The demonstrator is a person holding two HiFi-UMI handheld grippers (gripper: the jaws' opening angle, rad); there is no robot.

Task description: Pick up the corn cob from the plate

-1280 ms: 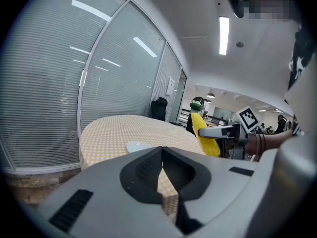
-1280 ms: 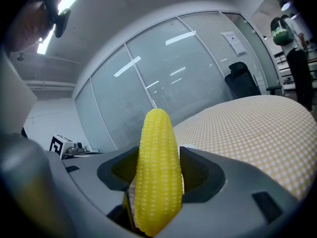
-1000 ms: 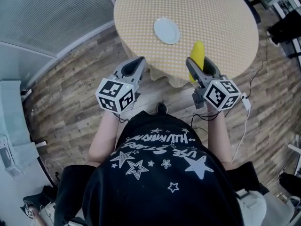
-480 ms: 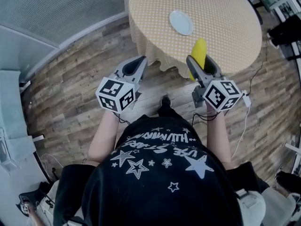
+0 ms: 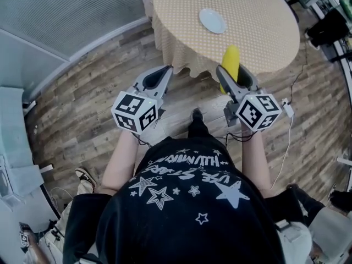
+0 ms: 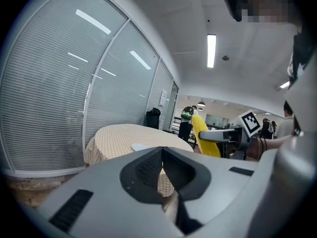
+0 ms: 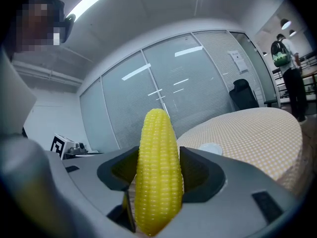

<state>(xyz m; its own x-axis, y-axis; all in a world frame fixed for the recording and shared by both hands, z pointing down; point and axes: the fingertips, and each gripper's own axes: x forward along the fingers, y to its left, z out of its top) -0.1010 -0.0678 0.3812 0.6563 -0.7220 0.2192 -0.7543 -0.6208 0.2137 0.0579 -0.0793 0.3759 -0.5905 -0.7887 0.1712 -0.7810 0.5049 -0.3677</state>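
A yellow corn cob (image 7: 157, 177) stands upright between the jaws of my right gripper (image 7: 157, 165), which is shut on it. In the head view the corn cob (image 5: 230, 62) sticks out past the right gripper (image 5: 231, 73), over the near edge of the round table (image 5: 258, 21). The white plate (image 5: 212, 20) lies bare on the table's checkered cloth, well beyond both grippers. My left gripper (image 5: 164, 71) is shut with nothing in it, held over the wooden floor (image 5: 82, 92). The left gripper view shows its jaws (image 6: 162, 156) closed together, with the corn cob (image 6: 206, 139) off to the right.
A glass wall with blinds (image 5: 60, 15) curves along the left. A white cable and adapter (image 5: 287, 110) trail on the floor at the right. Dark equipment (image 5: 329, 29) stands beyond the table. A person with a green bag (image 7: 288, 78) stands far off.
The table and plate have slid farther away and up in the head view as the person steps back. Both grippers keep their pose; the corn stays in the right gripper.
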